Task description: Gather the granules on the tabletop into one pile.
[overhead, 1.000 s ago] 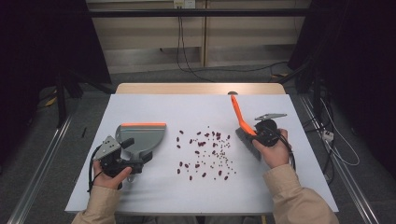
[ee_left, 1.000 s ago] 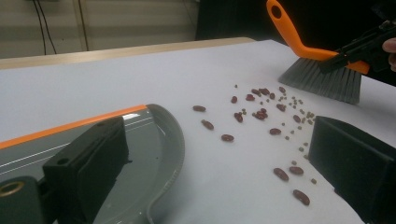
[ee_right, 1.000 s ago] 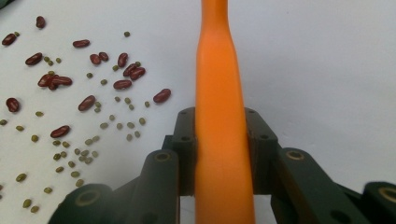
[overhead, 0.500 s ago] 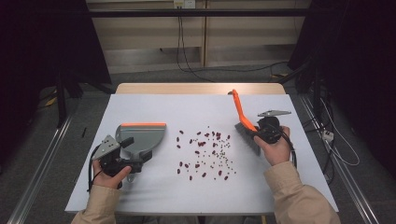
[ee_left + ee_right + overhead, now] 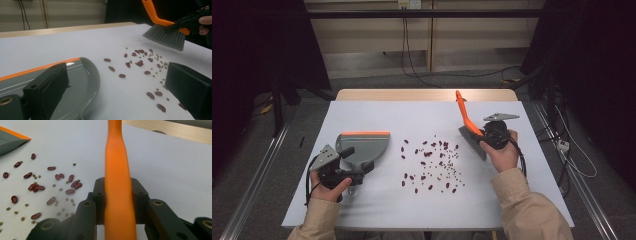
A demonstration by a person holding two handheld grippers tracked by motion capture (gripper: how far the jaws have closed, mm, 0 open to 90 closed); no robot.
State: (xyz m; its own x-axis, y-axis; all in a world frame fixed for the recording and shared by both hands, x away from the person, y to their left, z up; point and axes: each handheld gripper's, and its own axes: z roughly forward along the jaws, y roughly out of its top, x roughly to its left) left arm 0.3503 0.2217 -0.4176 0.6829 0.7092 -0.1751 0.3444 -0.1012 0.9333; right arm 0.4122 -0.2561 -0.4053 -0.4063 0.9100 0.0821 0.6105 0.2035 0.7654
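A grey dustpan [image 5: 364,145] with an orange lip lies flat on the white table at the left. My left gripper [image 5: 359,160] hovers over its near end, jaws wide apart. In the left gripper view the dustpan [image 5: 82,82] sits under the left jaw. Several red beans and small green peas [image 5: 432,162] are scattered mid-table. My right gripper [image 5: 484,135] is shut on the orange handle [image 5: 117,182] of a brush [image 5: 472,134], whose grey bristles [image 5: 166,37] hang just right of the beans [image 5: 140,62].
The white tabletop [image 5: 387,115] has a wooden strip along its far edge [image 5: 427,95]. Cables run on the floor behind the table and to its right. Bare table lies in front of the beans and beyond them.
The brush has risen very slightly in my right gripper. My left hand, the dustpan and the beans have not moved.
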